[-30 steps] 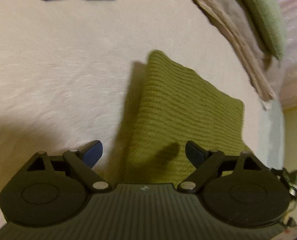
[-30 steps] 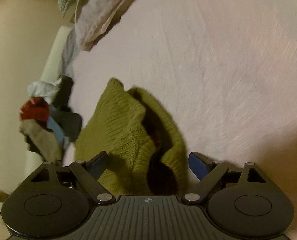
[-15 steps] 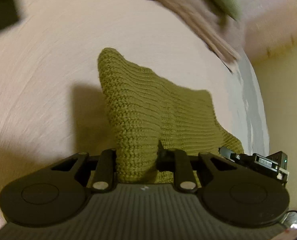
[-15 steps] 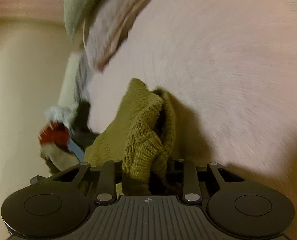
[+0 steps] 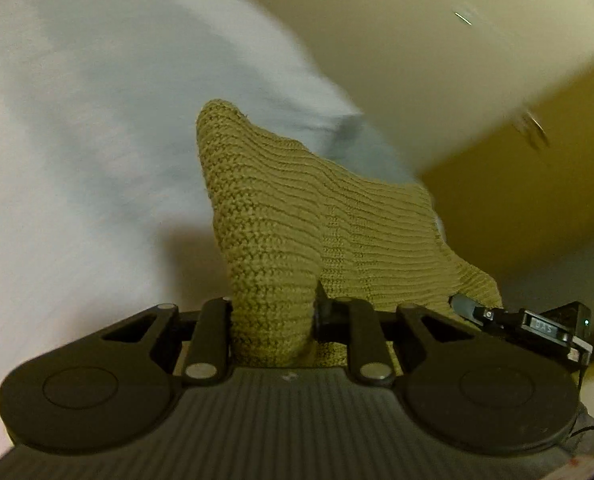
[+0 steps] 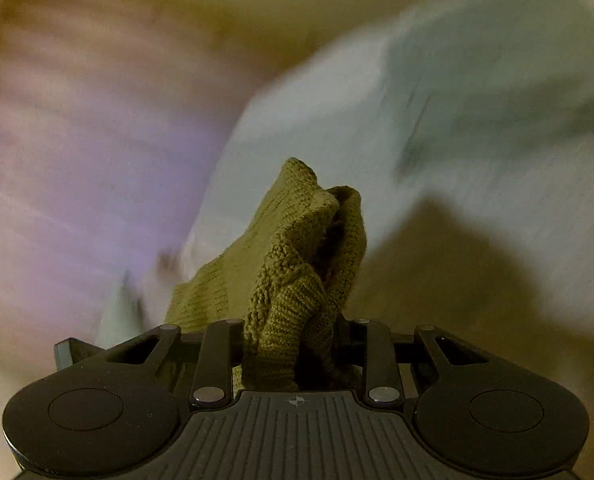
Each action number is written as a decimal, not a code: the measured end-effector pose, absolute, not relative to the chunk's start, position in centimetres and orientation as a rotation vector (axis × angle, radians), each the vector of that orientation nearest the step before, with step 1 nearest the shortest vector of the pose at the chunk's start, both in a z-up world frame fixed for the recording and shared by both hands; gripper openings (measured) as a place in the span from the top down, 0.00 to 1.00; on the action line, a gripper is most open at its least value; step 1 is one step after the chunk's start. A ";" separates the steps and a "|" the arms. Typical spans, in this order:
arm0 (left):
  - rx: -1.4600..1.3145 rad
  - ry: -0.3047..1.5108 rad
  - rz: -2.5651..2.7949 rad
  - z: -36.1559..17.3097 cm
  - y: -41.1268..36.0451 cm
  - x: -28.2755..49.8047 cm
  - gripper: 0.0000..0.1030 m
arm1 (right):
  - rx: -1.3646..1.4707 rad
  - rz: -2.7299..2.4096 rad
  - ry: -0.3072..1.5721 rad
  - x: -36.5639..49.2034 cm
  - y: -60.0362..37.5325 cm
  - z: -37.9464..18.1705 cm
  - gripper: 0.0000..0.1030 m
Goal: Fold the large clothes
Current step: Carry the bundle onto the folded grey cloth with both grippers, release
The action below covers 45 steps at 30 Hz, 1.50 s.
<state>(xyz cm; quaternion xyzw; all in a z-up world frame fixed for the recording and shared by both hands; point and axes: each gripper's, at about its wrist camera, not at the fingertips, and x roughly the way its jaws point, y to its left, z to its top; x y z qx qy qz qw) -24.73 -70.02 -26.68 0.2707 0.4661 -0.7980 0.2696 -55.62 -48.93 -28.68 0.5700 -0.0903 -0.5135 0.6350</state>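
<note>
Left gripper: clamped on the olive knit sweater
Right gripper: pinching a bunched sweater edge
Sweater: raised above the bed — stretched between both grippers
Technique: keep hands level and taut — lay flat before folding

The sweater is olive green in a ribbed knit (fine ridges over the flat part, chunkier stitches at the bunched edge). The bedsheet is blurred white. Both the left gripper and right gripper are black.
</note>
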 end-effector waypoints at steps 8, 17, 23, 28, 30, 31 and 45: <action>0.851 1.133 -2.437 -26.6 -81.9 -48.9 0.82 | 1.164 -1.450 -0.379 -72.7 -52.8 -28.6 0.75; 0.945 1.077 -2.512 -32.0 -84.7 -56.8 0.82 | 1.193 -1.595 -0.441 -76.6 -54.0 -36.0 0.75; 0.951 1.165 -2.441 -34.5 -86.6 -56.3 0.74 | 1.262 -1.620 -0.367 -77.9 -55.1 -38.2 0.57; 0.824 0.949 -2.312 -28.4 -85.2 -51.7 0.67 | 1.092 -1.869 -0.067 -75.2 -52.7 -32.1 0.41; 0.821 0.861 -2.280 -26.3 -82.8 -50.7 0.67 | 0.942 -1.934 0.107 -71.8 -52.3 -29.3 0.41; 0.832 0.813 -2.288 -25.6 -81.5 -50.8 0.67 | 0.885 -1.908 0.151 -70.2 -52.2 -28.6 0.41; 1.118 0.510 -2.072 -23.4 -69.6 -51.4 0.44 | 1.042 -1.834 0.231 -64.5 -49.7 -26.7 0.41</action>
